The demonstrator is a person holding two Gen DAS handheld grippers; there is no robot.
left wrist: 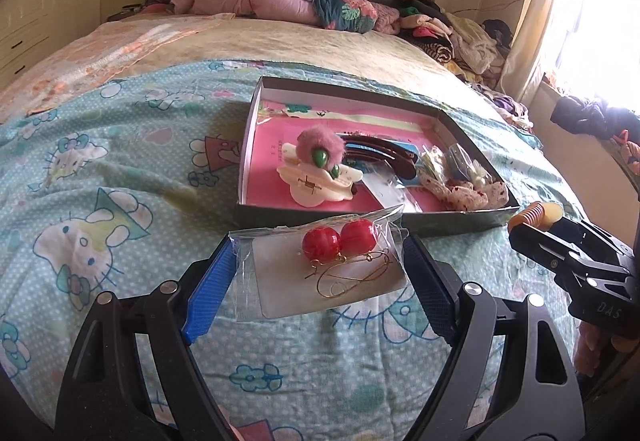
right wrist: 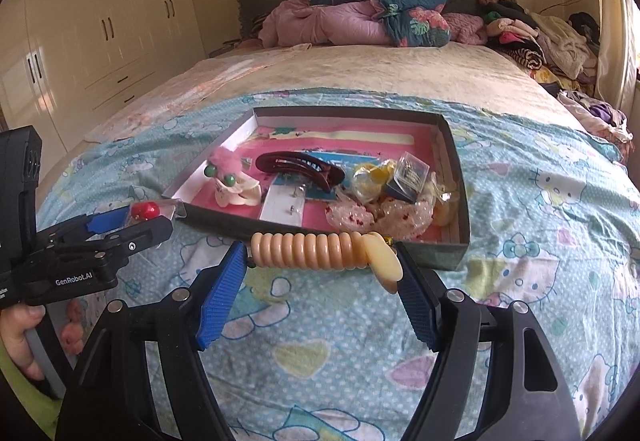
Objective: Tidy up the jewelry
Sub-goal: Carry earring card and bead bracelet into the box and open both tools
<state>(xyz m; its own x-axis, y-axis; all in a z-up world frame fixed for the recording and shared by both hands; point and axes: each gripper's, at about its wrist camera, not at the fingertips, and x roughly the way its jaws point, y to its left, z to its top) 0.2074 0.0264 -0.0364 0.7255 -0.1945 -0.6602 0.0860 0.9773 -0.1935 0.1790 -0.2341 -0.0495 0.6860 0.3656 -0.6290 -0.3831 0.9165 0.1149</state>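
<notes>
A: Two grippers up, both loaded. Left gripper (left wrist: 320, 273) clamps a clear plastic bag (left wrist: 320, 269) by its side edges, blue pads (left wrist: 212, 289) pressed against it. Inside: a white card and a pair of earrings (left wrist: 340, 245), two glossy red balls on thin gold wire hooks.

B: Right one?

A: Right gripper (right wrist: 320, 281) is closed across a peach-coloured spiral hair tie (right wrist: 308, 251), held end to end. Ribbed coil, with a flat pale tab at its right end.

B: Where relative to the box?

A: Both items sit just near of the box (right wrist: 456, 245), above the blue cartoon-cat bedspread (right wrist: 320, 361). Whether the bag touches the box wall, can't tell.

B: Box contents?

A: Shallow, dark walls, pink lining. Left: a cream claw clip (left wrist: 312, 181) with a pink pompom (left wrist: 318, 143) and green beads. Middle: a dark brown curved hair clip (right wrist: 300, 167). Right: a heap of small bagged pieces and lacy fabric (right wrist: 384, 213).
</notes>
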